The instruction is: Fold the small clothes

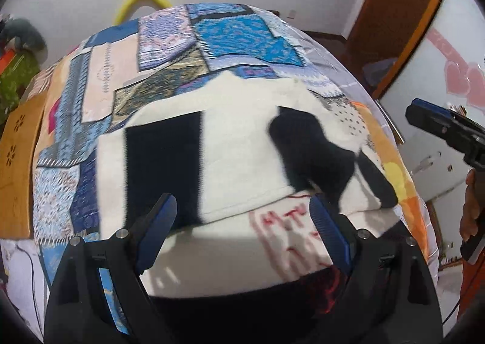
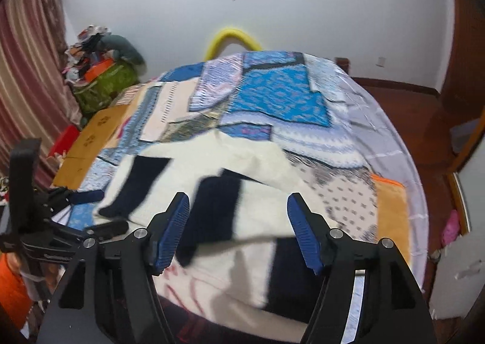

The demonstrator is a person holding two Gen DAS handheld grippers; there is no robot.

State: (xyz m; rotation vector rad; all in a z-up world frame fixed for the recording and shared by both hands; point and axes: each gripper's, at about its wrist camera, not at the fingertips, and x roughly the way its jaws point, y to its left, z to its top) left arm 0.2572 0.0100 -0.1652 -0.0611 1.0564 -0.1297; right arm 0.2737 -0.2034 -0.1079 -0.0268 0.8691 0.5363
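A cream knit sweater (image 1: pixel 239 147) with black blocks and red lettering lies on the patchwork bedspread (image 1: pixel 236 38). Its far part is folded over the near part, and a black sleeve end (image 1: pixel 312 150) lies across it. My left gripper (image 1: pixel 242 216) is open and empty just above the sweater's near half. The sweater (image 2: pixel 257 168) also shows in the right wrist view, where my right gripper (image 2: pixel 238 216) hangs open and empty over its middle. The right gripper (image 1: pixel 448 129) appears at the right edge of the left wrist view; the left gripper (image 2: pixel 75 210) appears at the left of the right wrist view.
The bedspread (image 2: pixel 272 95) covers the bed. A wooden board (image 2: pixel 91 138) lies along its left side. A pile of bags and clothes (image 2: pixel 100 65) stands by the striped curtain (image 2: pixel 30 71). A yellow curved tube (image 2: pixel 233 38) shows behind the bed. Wooden doors (image 1: pixel 394 11) stand right.
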